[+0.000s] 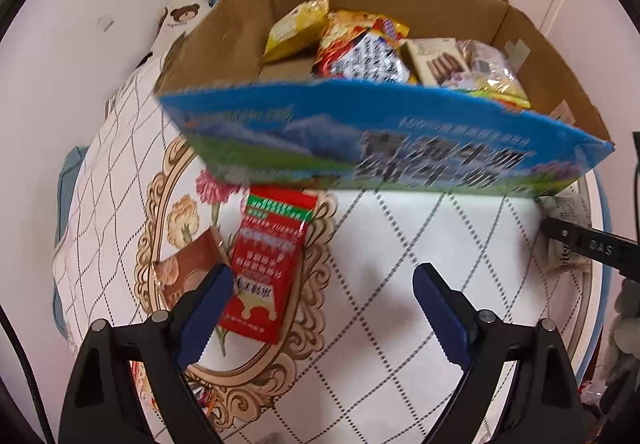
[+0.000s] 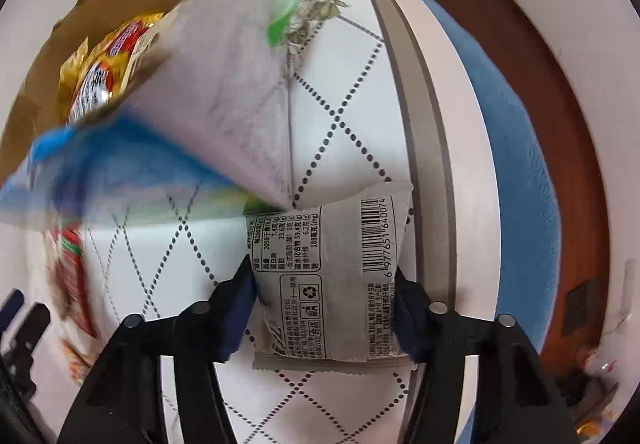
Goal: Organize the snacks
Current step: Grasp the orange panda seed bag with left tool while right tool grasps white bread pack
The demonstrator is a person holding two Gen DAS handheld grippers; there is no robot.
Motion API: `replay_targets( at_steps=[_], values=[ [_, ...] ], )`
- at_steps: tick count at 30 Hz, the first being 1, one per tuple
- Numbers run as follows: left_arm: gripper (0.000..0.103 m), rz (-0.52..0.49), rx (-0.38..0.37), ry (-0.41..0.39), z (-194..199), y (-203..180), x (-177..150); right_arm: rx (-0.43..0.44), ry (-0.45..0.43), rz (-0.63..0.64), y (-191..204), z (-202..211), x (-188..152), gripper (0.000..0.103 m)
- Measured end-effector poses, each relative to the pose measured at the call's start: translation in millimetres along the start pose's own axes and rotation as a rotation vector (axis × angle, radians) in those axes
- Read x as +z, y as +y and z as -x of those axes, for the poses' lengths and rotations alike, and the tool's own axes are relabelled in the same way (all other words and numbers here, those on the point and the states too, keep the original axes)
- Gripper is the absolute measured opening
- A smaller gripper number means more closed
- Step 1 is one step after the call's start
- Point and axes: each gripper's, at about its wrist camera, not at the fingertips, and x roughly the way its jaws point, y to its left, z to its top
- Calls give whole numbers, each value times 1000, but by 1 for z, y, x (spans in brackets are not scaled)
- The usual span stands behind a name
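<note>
The right gripper [image 2: 324, 284] clamps a grey snack packet [image 2: 332, 284] beside the cardboard box [image 1: 400, 148]. The left gripper [image 1: 324, 280] hangs wide open, holding nothing, above a red packet [image 1: 268, 260] on the quilted cloth [image 1: 400, 284].

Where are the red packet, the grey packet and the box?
red packet [image 1: 266, 264], left wrist view, middle of its face.
grey packet [image 2: 328, 284], right wrist view, printed back.
box [image 1: 400, 140], left wrist view, blue front wall.

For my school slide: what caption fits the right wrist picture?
Right gripper fingers squeeze a grey snack packet on the quilted bed beside the box.
</note>
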Motion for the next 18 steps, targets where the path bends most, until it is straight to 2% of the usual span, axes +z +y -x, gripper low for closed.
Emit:
replay_targets(
  at_steps=[3,6,8,13,15,18],
  values=[
    [92,8,-36,37,2,17,-14,18,7,16,6,5,-20,58],
    [92,36,-53,76,6,40,-36,35,21,57,19,8,-56,58],
    [92,74,-56,133,5,61,-55,60,44,93,36,5,-86,58],
    [92,292,-58,300,-14,131,-103,102,71,222,95,3,-144,58],
    [92,380,-27,355,-25,155,-116,107,61,260,116,2,-155,58],
    [92,546,-72,391,-36,186,-129,83,35,330,151,-6,-161,58]
  ],
)
